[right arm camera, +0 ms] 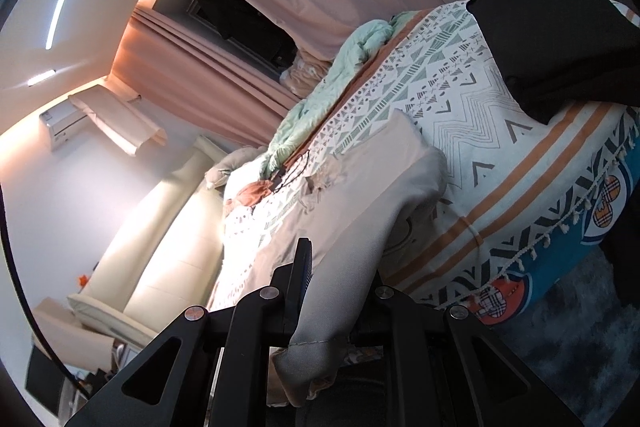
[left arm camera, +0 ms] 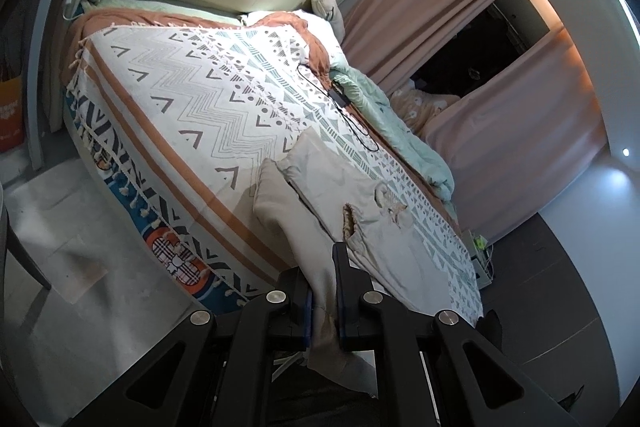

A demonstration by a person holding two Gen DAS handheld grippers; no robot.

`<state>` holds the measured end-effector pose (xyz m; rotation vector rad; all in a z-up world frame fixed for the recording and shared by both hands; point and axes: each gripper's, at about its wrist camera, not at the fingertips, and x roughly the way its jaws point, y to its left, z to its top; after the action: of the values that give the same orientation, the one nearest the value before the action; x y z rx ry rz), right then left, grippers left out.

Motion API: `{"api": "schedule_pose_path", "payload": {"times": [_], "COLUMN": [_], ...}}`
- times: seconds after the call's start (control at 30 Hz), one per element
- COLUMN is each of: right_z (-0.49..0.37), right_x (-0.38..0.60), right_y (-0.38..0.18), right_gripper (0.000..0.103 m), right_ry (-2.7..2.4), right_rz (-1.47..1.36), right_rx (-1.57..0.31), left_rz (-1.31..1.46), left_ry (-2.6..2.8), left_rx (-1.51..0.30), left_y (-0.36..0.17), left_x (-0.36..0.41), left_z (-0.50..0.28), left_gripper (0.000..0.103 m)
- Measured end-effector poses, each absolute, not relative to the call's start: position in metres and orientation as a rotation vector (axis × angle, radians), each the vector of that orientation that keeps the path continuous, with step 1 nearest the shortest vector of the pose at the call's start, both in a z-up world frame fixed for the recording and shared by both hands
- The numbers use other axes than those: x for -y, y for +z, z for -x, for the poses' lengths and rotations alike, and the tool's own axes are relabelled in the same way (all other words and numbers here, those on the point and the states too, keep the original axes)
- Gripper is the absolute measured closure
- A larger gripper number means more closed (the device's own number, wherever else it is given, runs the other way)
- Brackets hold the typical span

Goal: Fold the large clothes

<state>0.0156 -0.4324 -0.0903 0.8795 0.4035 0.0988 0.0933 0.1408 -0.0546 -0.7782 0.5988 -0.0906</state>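
Fabric of a beige garment (left arm camera: 320,211) sits clamped between the left gripper (left arm camera: 323,291) fingers; the right gripper (right arm camera: 332,291) apparently pinches another edge, its far finger hidden. Garment lies across the patterned bed (left arm camera: 168,83).

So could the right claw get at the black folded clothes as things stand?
Probably not right away: the right claw is shut on the beige garment, so it would need to let go first. The black folded clothes lie uncovered on the patterned blanket.
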Motion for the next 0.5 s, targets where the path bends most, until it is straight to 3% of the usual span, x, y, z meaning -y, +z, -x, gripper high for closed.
{"api": "schedule_pose_path", "payload": {"times": [0.5], "right_z": [-0.077], "right_x": [0.438], "right_y": [-0.041], "right_gripper": [0.087], "right_ry": [0.081], "right_rz": [-0.873], "right_rx": [-0.306], "left_rz": [0.771], "left_ry": [-0.120], "left_rx": [-0.520], "left_y": [-0.001], "left_x": [-0.135], "left_z": [-0.159], "left_gripper": [0.095]}}
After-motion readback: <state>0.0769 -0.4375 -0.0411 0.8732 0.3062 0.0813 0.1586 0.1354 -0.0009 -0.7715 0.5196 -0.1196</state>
